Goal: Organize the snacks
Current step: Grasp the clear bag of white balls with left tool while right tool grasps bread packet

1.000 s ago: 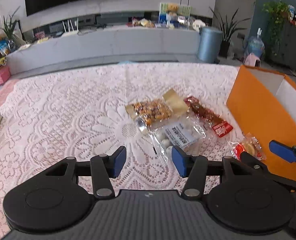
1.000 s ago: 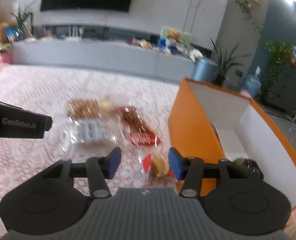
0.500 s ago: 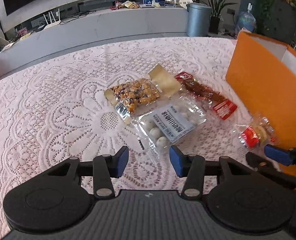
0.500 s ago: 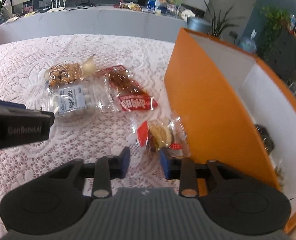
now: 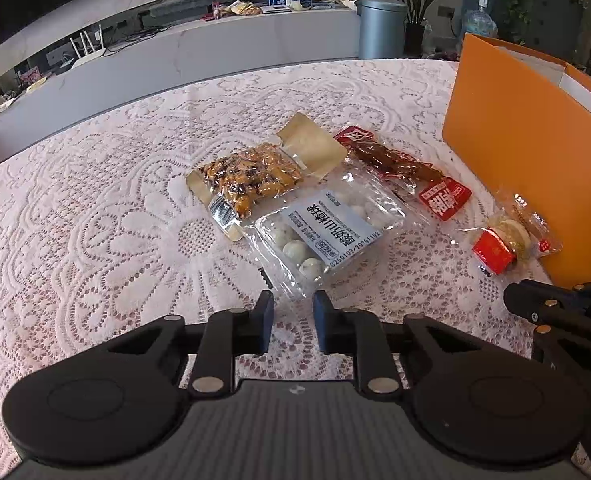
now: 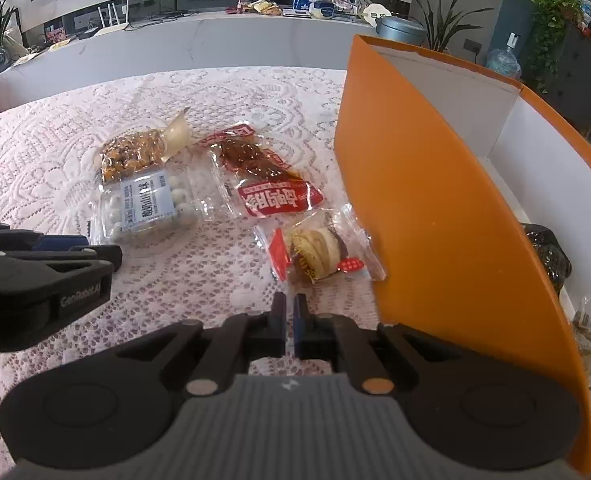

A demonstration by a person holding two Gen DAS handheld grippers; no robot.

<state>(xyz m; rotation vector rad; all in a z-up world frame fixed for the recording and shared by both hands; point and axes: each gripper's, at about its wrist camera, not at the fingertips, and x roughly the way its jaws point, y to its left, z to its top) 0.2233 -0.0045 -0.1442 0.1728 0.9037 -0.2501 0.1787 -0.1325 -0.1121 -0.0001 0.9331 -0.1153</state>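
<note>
Black-framed with blue pads, the right gripper (image 6: 289, 320) hovers low over the pink lace tablecloth (image 6: 55, 152), its jaws nearly closed with only a thin slit between them and nothing caught there. Just beyond its tips lies a clear-wrapped round pastry with a red label (image 6: 319, 250), close against the outer wall of the tall orange cardboard box (image 6: 435, 208). Inside the box, a dark wrapped snack (image 6: 547, 256) rests on the white floor.

The left gripper (image 5: 293, 322) has its jaws released, a moderate gap between them, right at the near corner of a transparent bag of white coated balls (image 5: 327, 232). Behind that bag sit a clear pouch of brown nut clusters (image 5: 251, 180) and a red packet of dried meat (image 5: 407, 168).
</note>
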